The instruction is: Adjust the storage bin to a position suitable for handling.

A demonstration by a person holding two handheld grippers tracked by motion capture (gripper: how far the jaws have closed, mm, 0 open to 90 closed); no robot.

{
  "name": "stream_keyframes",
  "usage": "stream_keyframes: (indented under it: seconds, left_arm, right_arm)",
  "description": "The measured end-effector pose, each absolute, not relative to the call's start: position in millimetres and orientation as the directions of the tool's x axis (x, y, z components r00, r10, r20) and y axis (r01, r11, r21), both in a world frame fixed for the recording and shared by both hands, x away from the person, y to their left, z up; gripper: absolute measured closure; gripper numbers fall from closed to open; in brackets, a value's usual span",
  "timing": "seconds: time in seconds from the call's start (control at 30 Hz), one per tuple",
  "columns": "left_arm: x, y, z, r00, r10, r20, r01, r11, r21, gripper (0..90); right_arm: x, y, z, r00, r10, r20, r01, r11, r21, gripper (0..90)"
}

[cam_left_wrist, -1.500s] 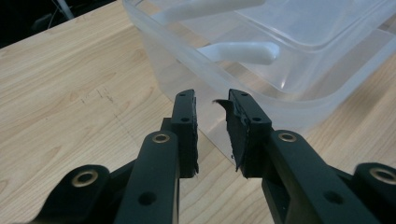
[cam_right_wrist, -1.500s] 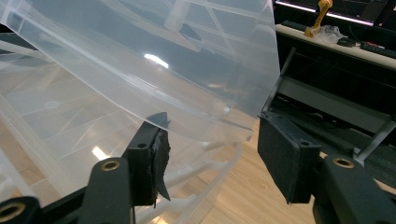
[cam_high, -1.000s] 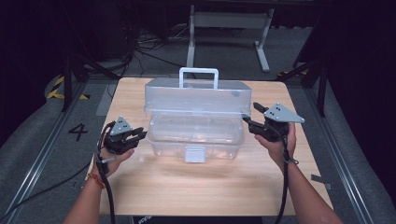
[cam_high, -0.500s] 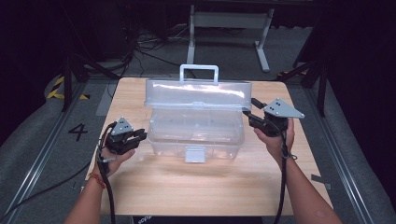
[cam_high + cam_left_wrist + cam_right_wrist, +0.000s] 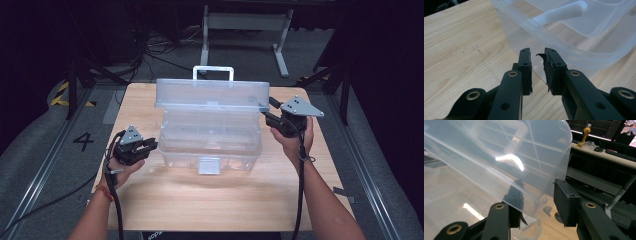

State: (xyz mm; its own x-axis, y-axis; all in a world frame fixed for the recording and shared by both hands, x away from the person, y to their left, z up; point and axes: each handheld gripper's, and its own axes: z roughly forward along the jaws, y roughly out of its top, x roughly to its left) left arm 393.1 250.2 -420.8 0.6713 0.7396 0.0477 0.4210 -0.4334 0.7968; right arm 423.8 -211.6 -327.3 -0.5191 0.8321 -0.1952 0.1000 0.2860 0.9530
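Note:
A clear plastic box (image 5: 210,142) stands mid-table with its lid (image 5: 212,95) raised and leaning back, a white handle (image 5: 213,72) on top of it. A white latch (image 5: 209,165) hangs at the box's front. My right gripper (image 5: 267,114) is at the lid's right end. In the right gripper view it (image 5: 539,197) is open, with the lid's edge (image 5: 544,185) passing between the jaws; one jaw shows through the plastic. My left gripper (image 5: 150,145) sits by the box's left wall (image 5: 574,47), and its jaws (image 5: 537,56) are slightly open on nothing.
The wooden table (image 5: 210,200) has bare room in front of the box. A metal stand (image 5: 245,20) and cables lie on the dark floor behind. A floor mark "4" (image 5: 82,141) is to the left. A desk with a yellow object (image 5: 586,132) lies beyond the lid.
The lid has swung up and back, from low over the box to nearly upright. My right gripper rose and moved away with its edge. The left gripper stayed in place.

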Motion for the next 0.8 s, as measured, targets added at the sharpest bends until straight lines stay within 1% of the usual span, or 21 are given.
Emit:
stream_keyframes:
  seconds: [0.2, 0.57, 0.8]
  left_arm:
    - [393.5, 248.8, -421.2, 0.670, 0.741, 0.052, 0.417, -0.433, 0.799, 77.0]
    - [395.3, 249.8, -422.6, 0.670, 0.741, 0.044, 0.416, -0.423, 0.805, 76.8]
    - [396.2, 249.6, -422.3, 0.665, 0.746, 0.047, 0.419, -0.424, 0.803, 76.6]
  right_arm:
    - [429.7, -211.0, -323.6, -0.504, 0.842, -0.194, 0.101, 0.281, 0.954, 63.3]
    - [438.0, -209.0, -321.2, -0.466, 0.855, -0.228, 0.095, 0.305, 0.948, 70.2]
    - [443.8, -209.3, -320.2, -0.462, 0.859, -0.222, 0.091, 0.295, 0.951, 71.2]
